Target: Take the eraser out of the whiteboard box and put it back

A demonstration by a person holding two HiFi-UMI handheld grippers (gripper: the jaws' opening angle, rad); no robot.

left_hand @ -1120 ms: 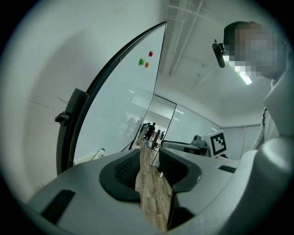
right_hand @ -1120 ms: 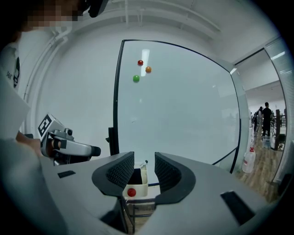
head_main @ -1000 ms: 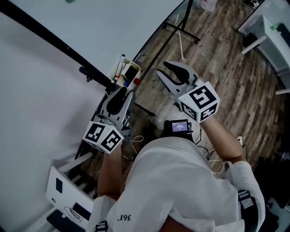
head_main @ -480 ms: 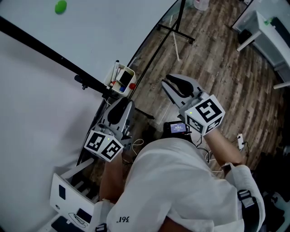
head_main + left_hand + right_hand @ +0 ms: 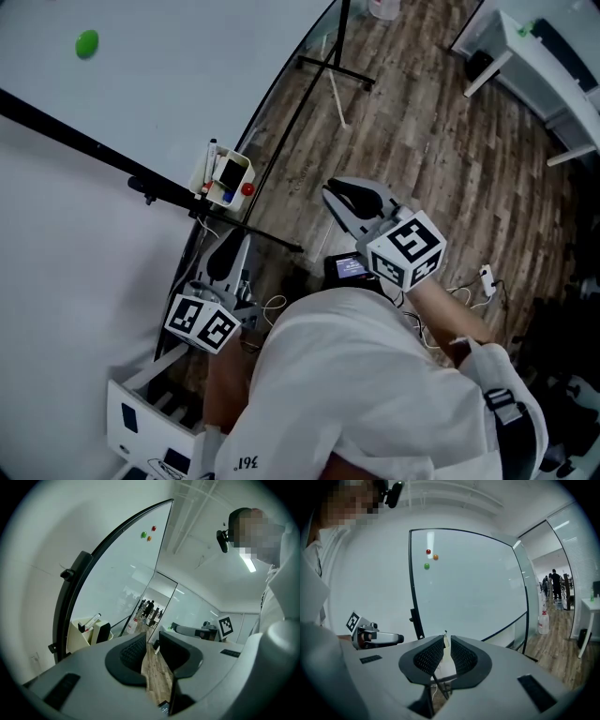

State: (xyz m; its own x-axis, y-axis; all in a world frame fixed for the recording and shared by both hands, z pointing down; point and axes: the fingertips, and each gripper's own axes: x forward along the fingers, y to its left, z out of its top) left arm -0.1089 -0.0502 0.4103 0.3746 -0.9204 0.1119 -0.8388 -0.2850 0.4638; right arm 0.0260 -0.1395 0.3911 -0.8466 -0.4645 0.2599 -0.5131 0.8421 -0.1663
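White board [image 5: 112,103] fills the left of the head view, framed in black, with a green magnet [image 5: 86,43] on it far to the left. The right gripper view shows that magnet beside a red one [image 5: 428,551] and an orange one [image 5: 435,557]. At the board's lower edge hangs a cream box [image 5: 223,175], and the eraser [image 5: 103,632] stands in it, a dark block beside a marker [image 5: 92,619].

Nearer to us than the box is the left gripper [image 5: 228,246], close along the board's edge and pointing toward the box. Its jaws have just been closing and now stand a little apart, with only floor showing through the gap. The eraser lies to the left of those jaws and farther off, not touching them.

To the right the brown plank floor [image 5: 422,141] runs open, crossed by the stand's black foot [image 5: 333,66] at the far side, with a bottle [image 5: 382,7] beyond it.

The right gripper [image 5: 334,197] hangs over that bare floor, well apart from the box. Its jaws have also just been closing and are nearly together, with a thin slit between the pads and nothing in it.

A white desk [image 5: 553,56] stands at the far right.
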